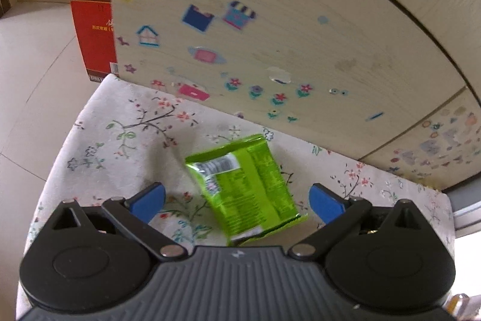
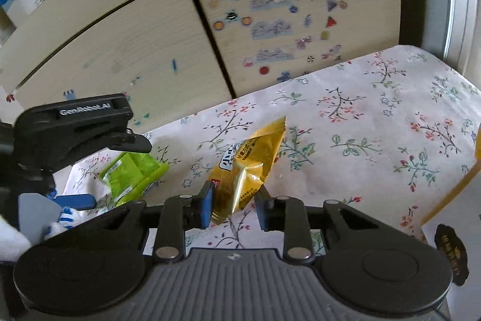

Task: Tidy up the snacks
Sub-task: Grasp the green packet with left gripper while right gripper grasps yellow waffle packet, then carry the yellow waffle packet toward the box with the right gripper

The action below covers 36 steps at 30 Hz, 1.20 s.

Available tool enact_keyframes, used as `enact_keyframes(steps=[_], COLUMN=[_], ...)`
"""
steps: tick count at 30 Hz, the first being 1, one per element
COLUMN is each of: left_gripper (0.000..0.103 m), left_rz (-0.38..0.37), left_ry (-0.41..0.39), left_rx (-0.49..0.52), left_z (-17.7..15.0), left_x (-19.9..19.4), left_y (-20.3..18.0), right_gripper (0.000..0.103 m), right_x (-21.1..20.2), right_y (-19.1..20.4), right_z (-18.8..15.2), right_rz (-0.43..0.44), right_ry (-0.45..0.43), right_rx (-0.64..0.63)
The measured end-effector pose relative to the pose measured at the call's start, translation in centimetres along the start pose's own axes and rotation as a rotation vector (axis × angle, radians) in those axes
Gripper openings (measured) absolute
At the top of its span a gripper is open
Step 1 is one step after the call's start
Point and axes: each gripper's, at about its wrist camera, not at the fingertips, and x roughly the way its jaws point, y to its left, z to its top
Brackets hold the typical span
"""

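A green snack packet (image 1: 246, 185) lies on the floral tablecloth (image 1: 126, 134), between the wide-open fingers of my left gripper (image 1: 237, 200), which hovers over it without touching. The same packet (image 2: 133, 175) shows in the right wrist view, under the left gripper's body (image 2: 72, 128). My right gripper (image 2: 234, 205) is shut on a yellow snack packet (image 2: 249, 161), pinched at its lower end and held just above the cloth.
A pale wooden cabinet (image 1: 270, 20) covered in stickers stands along the table's far edge. A red carton (image 1: 93, 29) stands on the floor at the left. A yellow-edged container (image 2: 451, 194) sits at the right of the table.
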Motion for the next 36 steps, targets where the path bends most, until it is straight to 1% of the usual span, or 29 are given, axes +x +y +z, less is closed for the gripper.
enact_keyframes(steps=[3,7,9,10,11,12,14,15,16,17,20,23,27,31,33,36], left_gripper=[0.101,0.101,0.098,0.096,0.091,0.087,0.072,0.068,0.062,0.059,0.055,0.053,0.052,0.051,0.051,0.050], left_rz=[0.038,0.112,0.157,0.162,0.164,0.163,0.157,0.155,0.152,0.144,0.105,0.083,0.043,0.036,0.036,0.009], left_ry=[-0.021,-0.053,-0.073,-0.084,-0.094,-0.104,-0.122,-0.129,-0.133,-0.135,-0.123,-0.113,-0.082,-0.067,-0.057,-0.049], left_rx=[0.044,0.095,0.124,0.133,0.137,0.143,0.166,0.177,0.183,0.187,0.179,0.191,0.169,0.208,0.228,0.224], left_z=[-0.2,-0.8,-1.5,-1.8,-2.0,-2.1,-2.4,-2.5,-2.7,-2.8,-3.0,-3.7,-4.6,-6.2,-7.2,-8.5], left_x=[0.6,1.3,1.4,1.4,1.3,1.1,0.7,0.5,0.3,0.0,-0.8,-1.9,-3.5,-5.0,-5.7,-6.9], left_y=[-1.3,-2.6,-3.2,-3.2,-3.2,-3.1,-2.7,-2.4,-2.2,-1.9,-0.8,0.0,1.3,1.8,1.9,2.2], right_gripper=[0.034,0.034,0.034,0.034,0.034,0.034,0.032,0.032,0.031,0.030,0.027,0.024,0.023,0.022,0.022,0.022], right_x=[0.3,-0.1,0.0,-0.1,-0.2,-0.2,-0.2,-0.2,-0.2,-0.4,-0.6,-1.1,-2.0,-3.3,-4.1,-5.3], right_y=[-0.2,-0.1,0.0,0.2,0.2,0.2,0.3,0.3,0.3,0.3,0.3,0.2,-0.1,-0.9,-1.2,-1.5], right_z=[0.2,0.0,-0.2,-0.2,-0.3,-0.3,-0.3,-0.3,-0.2,-0.2,-0.2,-0.6,-1.1,-1.7,-2.1,-2.6], right_rz=[0.005,0.001,0.001,0.002,0.004,0.005,0.006,0.008,0.010,0.013,0.025,0.045,0.075,0.107,0.107,0.099], right_ry=[-0.002,-0.011,-0.014,-0.013,-0.012,-0.010,-0.006,-0.004,0.000,0.006,0.029,0.057,0.089,0.118,0.124,0.130], right_rx=[0.007,-0.005,-0.011,-0.012,-0.014,-0.015,-0.020,-0.022,-0.023,-0.021,-0.016,-0.021,-0.016,0.015,0.018,0.016])
